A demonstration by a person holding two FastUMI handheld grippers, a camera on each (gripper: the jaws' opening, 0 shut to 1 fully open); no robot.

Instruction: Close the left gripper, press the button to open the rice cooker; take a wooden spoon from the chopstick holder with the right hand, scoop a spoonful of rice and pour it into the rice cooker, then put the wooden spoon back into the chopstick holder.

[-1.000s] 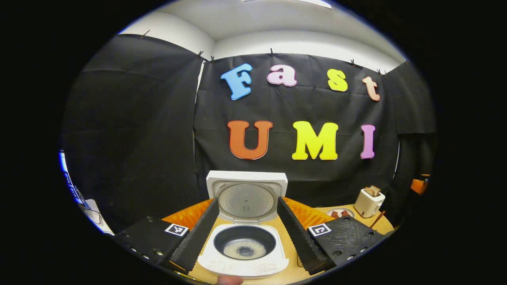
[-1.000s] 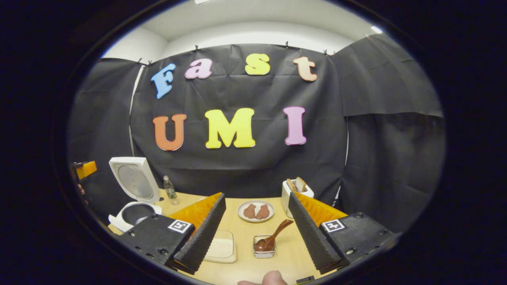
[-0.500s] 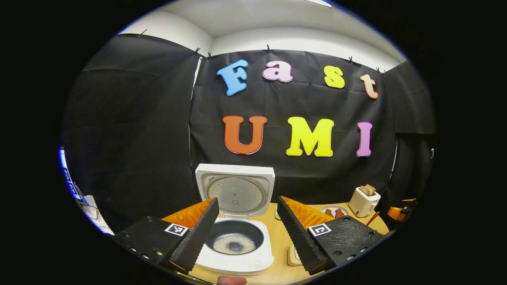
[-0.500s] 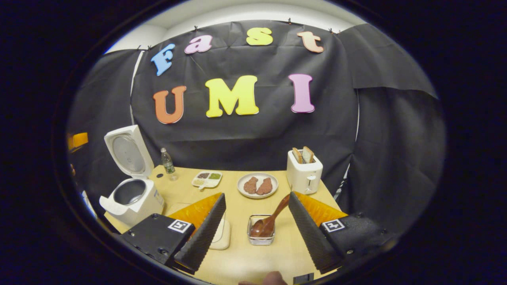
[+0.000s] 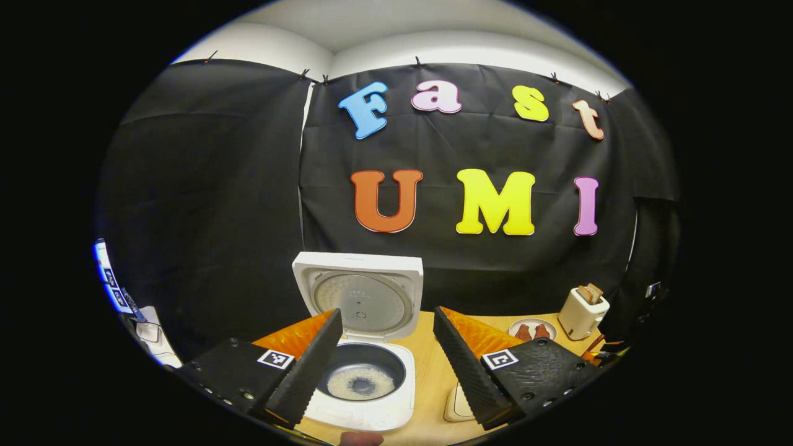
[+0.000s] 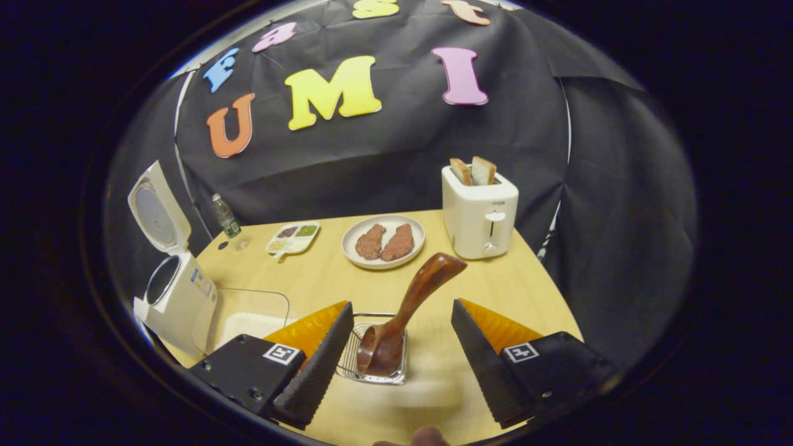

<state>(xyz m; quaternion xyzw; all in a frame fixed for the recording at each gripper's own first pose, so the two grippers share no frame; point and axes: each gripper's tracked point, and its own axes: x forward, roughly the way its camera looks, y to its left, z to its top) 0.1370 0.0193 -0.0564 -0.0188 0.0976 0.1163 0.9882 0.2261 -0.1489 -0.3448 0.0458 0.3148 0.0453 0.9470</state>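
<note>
The light wooden table (image 6: 495, 297) carries everything here. At its left end sits the white rice cooker (image 5: 365, 371), lid (image 5: 359, 297) thrown fully back and upright, and in the left gripper view a thin ring of pale rice lies in the bottom of its dark inner pot (image 5: 362, 379). The left gripper (image 5: 387, 359) hovers in front of the cooker with its fingers spread wide, holding nothing and touching nothing; the open pot shows between them.

From the right gripper view, the cooker (image 6: 176, 297) stands at the far left, a clear plastic box (image 6: 248, 316) just beside it with something pale inside. Along the back edge come a white two-slot toaster (image 6: 480, 210) with two bread slices standing in it, a round white plate (image 6: 383, 240) holding two brown patties, a small white divided tray (image 6: 293, 238) of dark and green fillings, and a small clear bottle (image 6: 226, 217).

The right gripper (image 6: 399, 356) hangs over the near edge, fingers wide apart and empty. Between them sits the small wire-mesh chopstick holder (image 6: 372, 359), and the dark brown wooden spoon (image 6: 406, 310) rests in it bowl-down, handle leaning up and away to the right. Neither finger touches the spoon or the holder.

Each gripper body bears a square black-and-white marker; labels on the cooker, toaster and bottle are too small to read.
</note>
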